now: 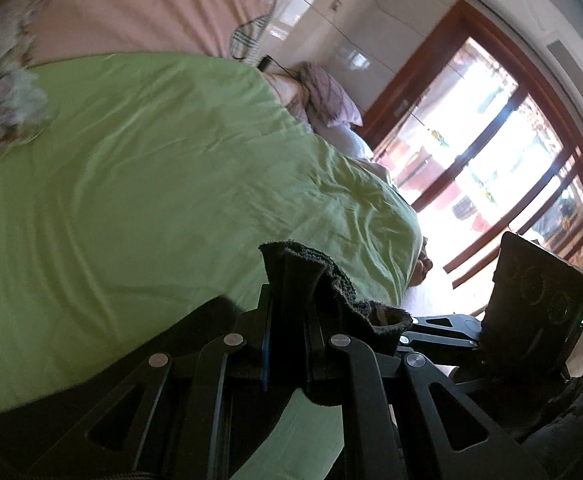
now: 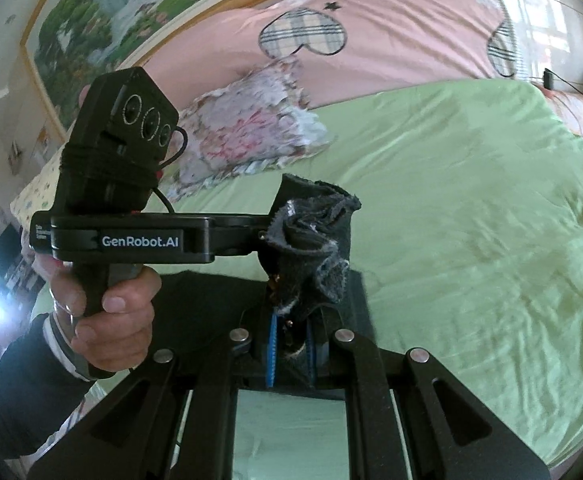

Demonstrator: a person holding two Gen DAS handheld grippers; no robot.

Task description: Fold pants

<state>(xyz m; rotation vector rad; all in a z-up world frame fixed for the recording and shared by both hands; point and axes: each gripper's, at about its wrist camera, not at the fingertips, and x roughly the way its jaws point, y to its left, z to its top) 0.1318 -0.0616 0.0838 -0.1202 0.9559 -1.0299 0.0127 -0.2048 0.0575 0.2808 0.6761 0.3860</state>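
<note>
The dark pants (image 1: pixel 333 280) are bunched over my left gripper (image 1: pixel 291 280), which is shut on a fold of them low in the left wrist view. In the right wrist view my right gripper (image 2: pixel 295 280) is shut on another frayed, crumpled edge of the pants (image 2: pixel 315 224). More dark cloth hangs just behind and below that edge. A hand (image 2: pixel 111 312) holds my left gripper (image 2: pixel 265 232) level, its tips meeting the same bunch from the left. My right gripper (image 1: pixel 407 334) comes in from the right. Both grips are raised above the green sheet (image 2: pixel 471 220).
A pink quilt with plaid hearts (image 2: pixel 371 36) lies along the far side of the bed. A flowered pillow (image 2: pixel 247 120) rests on the sheet. A plaid pillow (image 1: pixel 331 96) and a bright glass door with a brown frame (image 1: pixel 471 152) are to the right.
</note>
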